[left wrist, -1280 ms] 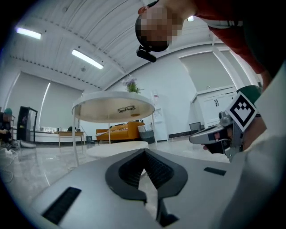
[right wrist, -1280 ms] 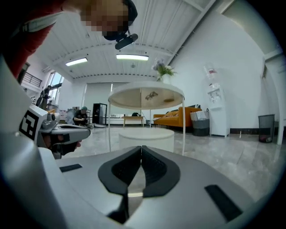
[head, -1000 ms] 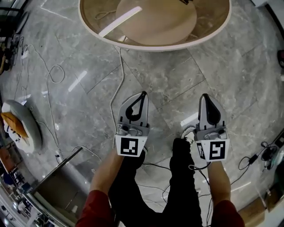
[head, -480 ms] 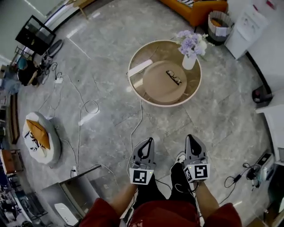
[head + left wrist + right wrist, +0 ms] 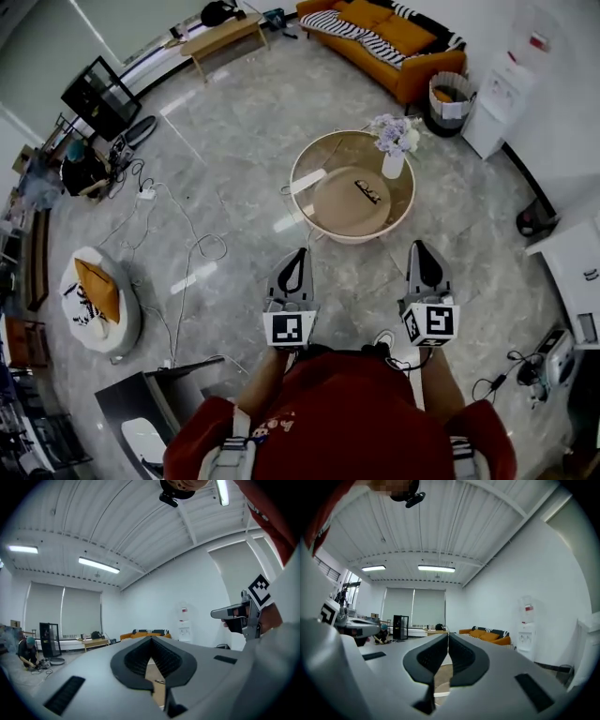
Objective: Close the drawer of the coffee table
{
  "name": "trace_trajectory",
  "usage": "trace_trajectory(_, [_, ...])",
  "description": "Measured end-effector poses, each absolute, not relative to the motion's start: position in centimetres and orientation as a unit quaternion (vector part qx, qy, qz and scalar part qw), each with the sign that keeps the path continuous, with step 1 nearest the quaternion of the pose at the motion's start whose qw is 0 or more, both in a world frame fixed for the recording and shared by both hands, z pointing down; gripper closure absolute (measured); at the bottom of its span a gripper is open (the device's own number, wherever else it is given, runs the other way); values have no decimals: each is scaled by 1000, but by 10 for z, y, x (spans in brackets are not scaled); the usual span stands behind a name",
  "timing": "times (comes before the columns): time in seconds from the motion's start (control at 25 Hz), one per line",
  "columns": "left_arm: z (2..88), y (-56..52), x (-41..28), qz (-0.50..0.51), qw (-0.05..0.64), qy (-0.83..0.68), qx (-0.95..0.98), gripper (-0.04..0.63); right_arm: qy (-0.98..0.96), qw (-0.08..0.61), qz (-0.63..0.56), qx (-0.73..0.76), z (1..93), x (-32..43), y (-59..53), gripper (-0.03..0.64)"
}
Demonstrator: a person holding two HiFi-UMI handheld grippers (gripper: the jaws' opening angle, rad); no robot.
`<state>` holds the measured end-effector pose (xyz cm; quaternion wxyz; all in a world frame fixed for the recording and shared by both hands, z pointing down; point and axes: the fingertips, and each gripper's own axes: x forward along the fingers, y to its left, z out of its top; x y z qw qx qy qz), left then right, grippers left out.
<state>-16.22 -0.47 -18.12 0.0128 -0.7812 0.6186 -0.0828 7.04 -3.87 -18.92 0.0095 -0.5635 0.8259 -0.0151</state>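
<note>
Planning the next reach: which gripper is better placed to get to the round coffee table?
Left, only slightly: both are shut, empty and about equally short of the coffee table, but the vase stands nearer the right gripper, leaving the left gripper a barer approach.

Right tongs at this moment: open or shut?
Shut. In the right gripper view the right tongs have both jaws meeting at the tips, and nothing is held between them.
</note>
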Motion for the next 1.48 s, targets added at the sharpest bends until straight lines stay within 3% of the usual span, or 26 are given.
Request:
trace_trajectory(0.32, [-222,-12,-182,-67,75,620,-778,583,818,1,29,-575,-211,62,-37,594])
trace_trajectory(1.48, [-211,-9,-211,-52,63,641,-763,583,826,-13,15,-563,-203,41,-50,594])
